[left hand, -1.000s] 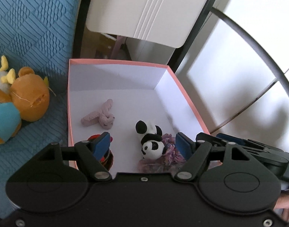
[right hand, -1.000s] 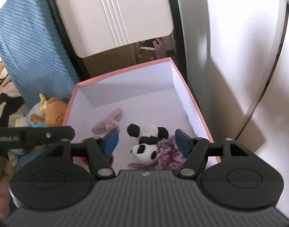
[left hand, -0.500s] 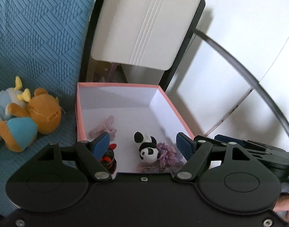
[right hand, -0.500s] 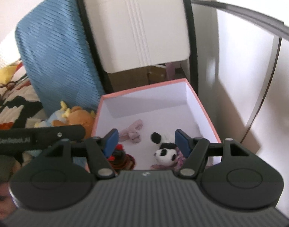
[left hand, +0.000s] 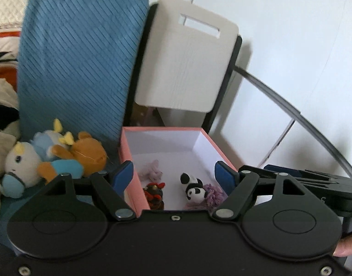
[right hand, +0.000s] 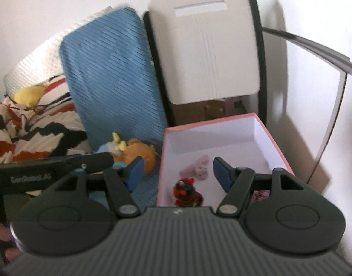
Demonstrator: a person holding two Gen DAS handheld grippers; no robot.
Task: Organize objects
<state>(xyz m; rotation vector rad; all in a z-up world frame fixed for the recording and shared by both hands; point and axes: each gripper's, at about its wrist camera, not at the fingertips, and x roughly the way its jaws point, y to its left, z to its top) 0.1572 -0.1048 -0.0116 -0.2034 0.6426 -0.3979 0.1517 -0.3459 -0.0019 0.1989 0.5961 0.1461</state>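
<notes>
A pink box (left hand: 131,151) with a white inside holds a panda toy (left hand: 194,189), a purple yarn toy (left hand: 214,194), a black-and-red toy (left hand: 155,194) and a pale pink toy (left hand: 151,171). The box (right hand: 163,154) also shows in the right wrist view with the black-and-red toy (right hand: 186,192) and pink toy (right hand: 196,169). My left gripper (left hand: 174,177) is open and empty, high above the box's near edge. My right gripper (right hand: 178,172) is open and empty, also above it. An orange plush (left hand: 88,155) and a blue-and-white plush (left hand: 21,169) lie left of the box.
A blue cushion (left hand: 79,69) stands behind the plush toys. A cream chair back (left hand: 185,64) stands behind the box. A striped blanket (right hand: 26,135) lies at the left. A white wall and a curved dark bar (left hand: 291,110) are at the right.
Both grippers have pulled back and up from the box, so the box looks smaller and more of the cushion, chair and plush toys shows. Both stayed open and empty.
</notes>
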